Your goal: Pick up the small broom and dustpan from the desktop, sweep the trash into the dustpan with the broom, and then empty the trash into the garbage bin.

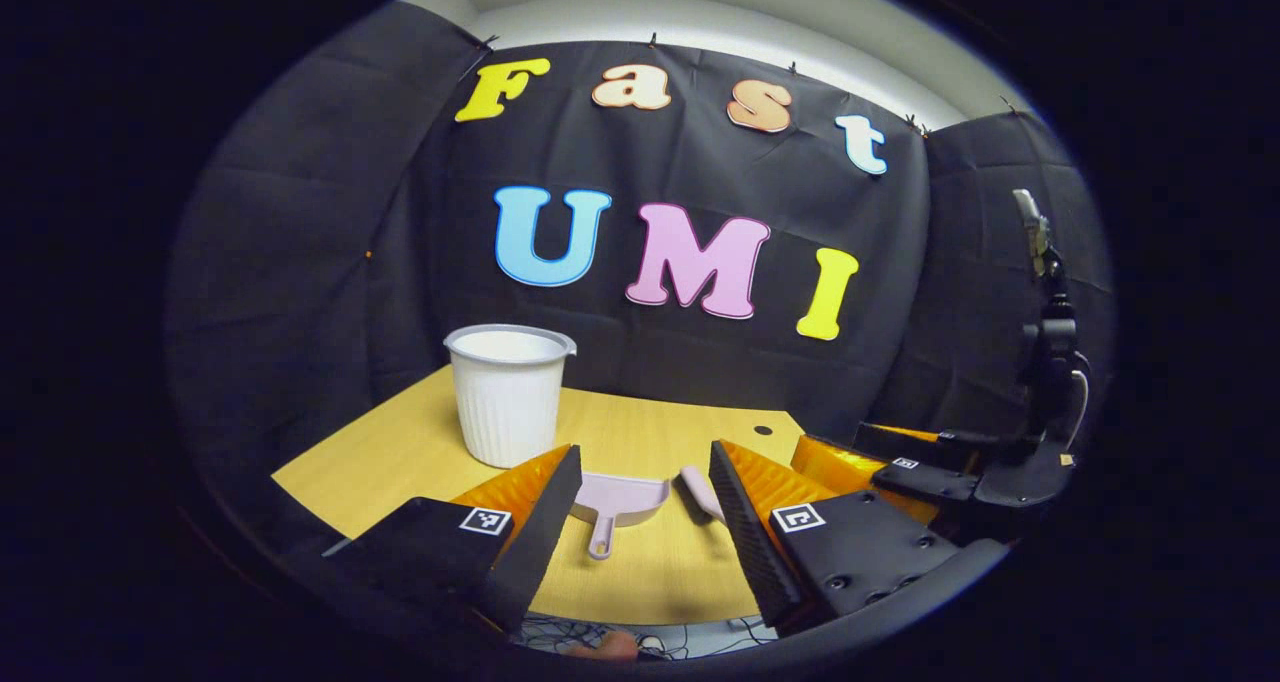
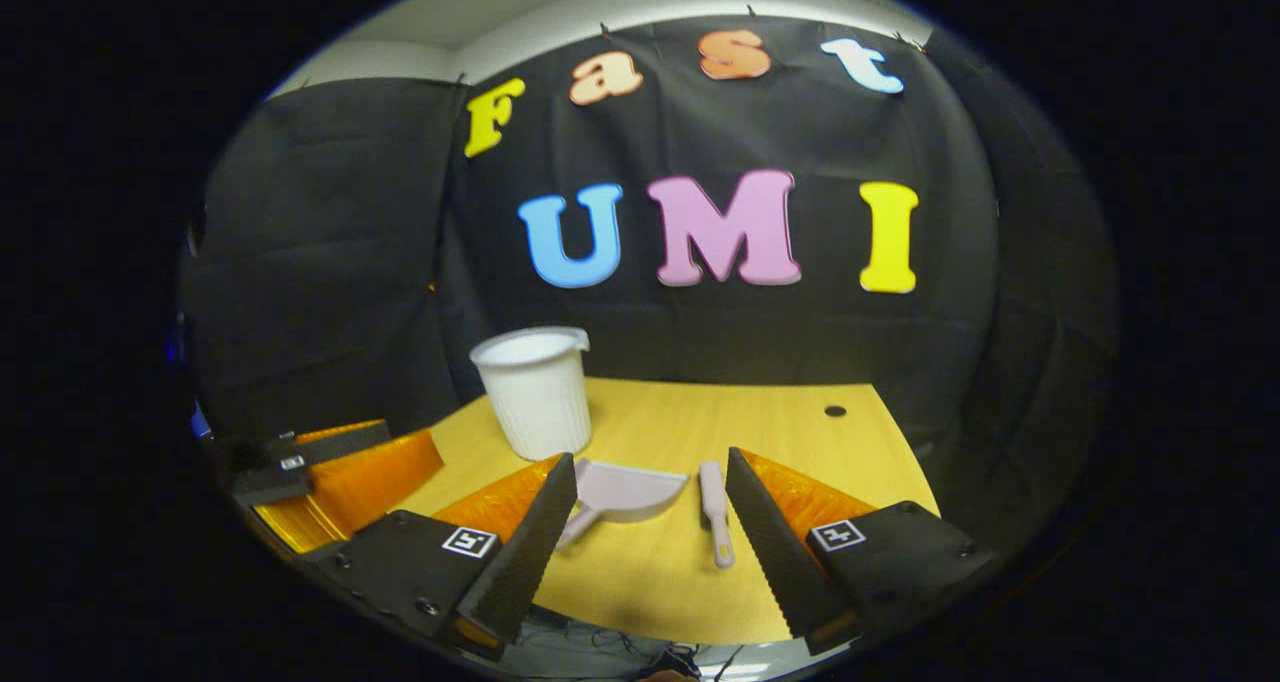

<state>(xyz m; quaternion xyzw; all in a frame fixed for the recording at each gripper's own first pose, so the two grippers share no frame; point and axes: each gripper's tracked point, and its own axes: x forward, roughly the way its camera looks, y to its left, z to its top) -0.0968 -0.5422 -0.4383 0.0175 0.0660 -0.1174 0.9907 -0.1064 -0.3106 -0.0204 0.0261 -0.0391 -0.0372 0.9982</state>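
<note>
Both tools lie untouched on the desktop [image 2: 800, 432], so the step in hand is the pickup. Your left gripper [image 1: 640, 507] is spread wide and holds nothing; the dustpan [image 1: 622, 497] lies between its fingers ahead, handle toward you. Your right gripper [image 2: 650, 522] is likewise wide open and empty; the small broom [image 2: 714, 512] lies just inside its right finger, handle toward you, beside the dustpan [image 2: 630, 490].

Recommendation: bring each gripper down square over its handle, centre the handle between the fingers, and close only once both fingers bracket it; both handles lie flat, so expect a low approach.

Clearances: the garbage bin [image 2: 538, 392] stands just behind the dustpan, near the desktop's left edge; a forward overshoot could knock it. In the left gripper view, your right gripper [image 1: 900, 462] sits close alongside; keep them apart. The near edge is directly beneath both grippers; open surface lies to the right, around a small hole [image 2: 835, 411]. I cannot make out any trash.
</note>
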